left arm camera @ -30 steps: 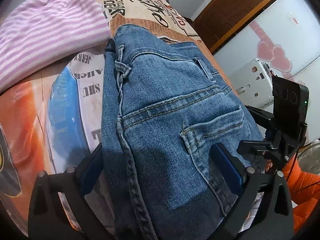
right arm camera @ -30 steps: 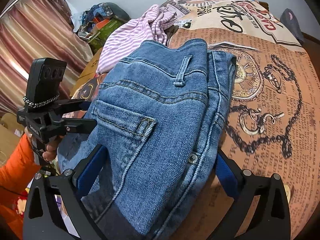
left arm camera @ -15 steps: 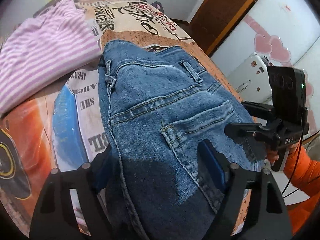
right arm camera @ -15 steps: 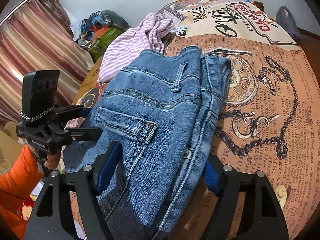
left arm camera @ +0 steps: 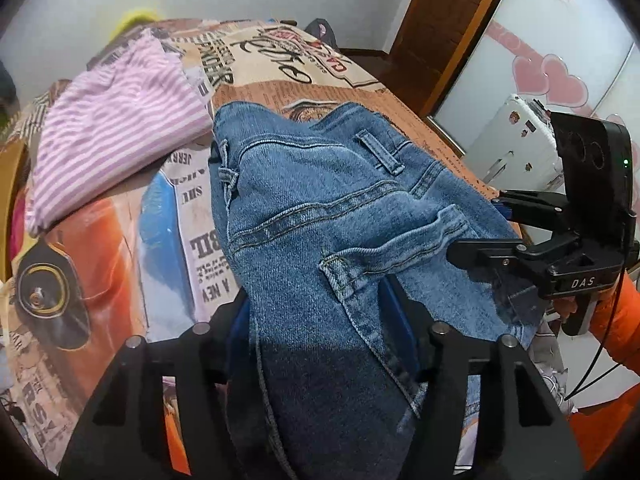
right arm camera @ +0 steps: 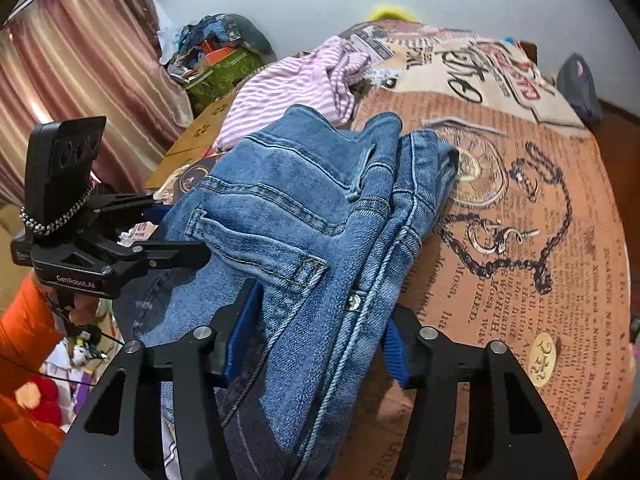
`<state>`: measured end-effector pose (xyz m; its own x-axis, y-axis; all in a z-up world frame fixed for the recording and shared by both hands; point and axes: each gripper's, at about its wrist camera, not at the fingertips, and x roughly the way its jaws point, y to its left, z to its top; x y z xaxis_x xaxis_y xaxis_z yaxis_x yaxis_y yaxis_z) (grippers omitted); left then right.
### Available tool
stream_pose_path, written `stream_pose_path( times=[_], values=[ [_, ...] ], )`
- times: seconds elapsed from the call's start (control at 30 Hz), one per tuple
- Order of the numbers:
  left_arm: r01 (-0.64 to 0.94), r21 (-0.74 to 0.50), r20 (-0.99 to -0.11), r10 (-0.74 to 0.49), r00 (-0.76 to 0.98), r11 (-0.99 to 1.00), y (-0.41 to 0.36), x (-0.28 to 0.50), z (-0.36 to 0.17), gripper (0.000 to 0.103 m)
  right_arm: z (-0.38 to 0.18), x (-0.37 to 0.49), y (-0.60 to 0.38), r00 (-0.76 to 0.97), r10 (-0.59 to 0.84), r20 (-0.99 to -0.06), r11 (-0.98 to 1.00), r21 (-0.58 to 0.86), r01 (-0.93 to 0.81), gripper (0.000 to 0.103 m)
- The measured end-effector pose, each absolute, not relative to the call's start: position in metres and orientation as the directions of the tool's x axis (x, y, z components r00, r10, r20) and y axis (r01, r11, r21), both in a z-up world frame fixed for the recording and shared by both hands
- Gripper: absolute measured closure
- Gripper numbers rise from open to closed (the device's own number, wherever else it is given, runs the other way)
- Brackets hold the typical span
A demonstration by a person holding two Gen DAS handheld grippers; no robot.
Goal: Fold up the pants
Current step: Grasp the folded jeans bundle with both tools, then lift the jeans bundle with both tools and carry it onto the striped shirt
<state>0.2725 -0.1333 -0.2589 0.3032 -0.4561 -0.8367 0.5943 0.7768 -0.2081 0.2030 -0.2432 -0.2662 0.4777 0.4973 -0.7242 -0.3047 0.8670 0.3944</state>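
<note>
Denim, mid-blue and stone-washed, fills the centre of both views: the pants [left arm camera: 328, 240] lie bunched on a bed covered by a printed spread [right arm camera: 520, 208], back side up, with a patch pocket, a belt loop and orange-brown topstitching showing. In the left wrist view the left gripper [left arm camera: 320, 320] has its blue-padded fingers [left arm camera: 402, 320] clamped on a thick bundle of the denim at lower centre, and the right gripper [left arm camera: 480, 240] reaches in from the right edge, its black fingers pressed into the pocket side of the cloth. The right wrist view shows what that one hides: a metal rivet [right arm camera: 354, 301] and the stacked seam edges of the folded layers, with the right gripper's [right arm camera: 316, 340] own fingers [right arm camera: 396, 350] closed on the fabric at lower centre and the left gripper [right arm camera: 160, 236] biting the far edge at mid left. A pink-and-white striped garment [left arm camera: 112, 136] lies crumpled beyond the pants in the upper left of the left view. Only the right view takes in pink satin curtains [right arm camera: 76, 72] and a heap of clutter [right arm camera: 216, 56] at upper left; only the left view shows a white appliance [left arm camera: 516, 140] and heart stickers [left arm camera: 548, 80] at upper right.
</note>
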Motion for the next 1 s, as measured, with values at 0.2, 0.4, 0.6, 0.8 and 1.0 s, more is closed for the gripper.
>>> stream_pose_path(
  times=[0.2, 0.4, 0.6, 0.8, 1.0],
  values=[
    [0.588, -0.204, -0.81, -0.473, 0.348, 0.783, -0.128, 0.271, -0.242, 0.046, -0.251, 0.202, -0.241, 0.515, 0.489, -0.704, 0.872, 0.383, -0.305, 0.056],
    [0.589, -0.173, -0.765, -0.485, 0.425, 0.79, -0.122, 0.274, -0.212, 0.046, -0.226, 0.208, -0.238, 0.574, 0.476, -0.666, 0.879, 0.349, -0.324, 0.057],
    [0.581, -0.129, -0.707, -0.485, 0.514, 0.804, -0.112, 0.29, -0.179, 0.046, -0.195, 0.228, -0.23, 0.638, 0.468, -0.612, 0.883, 0.296, -0.364, 0.057],
    [0.551, -0.104, -0.662, -0.471, 0.583, 0.828, -0.092, 0.322, -0.157, 0.046, -0.172, 0.26, -0.217, 0.68, 0.477, -0.556, 0.877, 0.258, -0.405, 0.057],
    [0.509, -0.09, -0.634, -0.444, 0.633, 0.856, -0.068, 0.363, -0.145, 0.046, -0.161, 0.302, -0.195, 0.696, 0.495, -0.52, 0.866, 0.227, -0.446, 0.057]
  ],
)
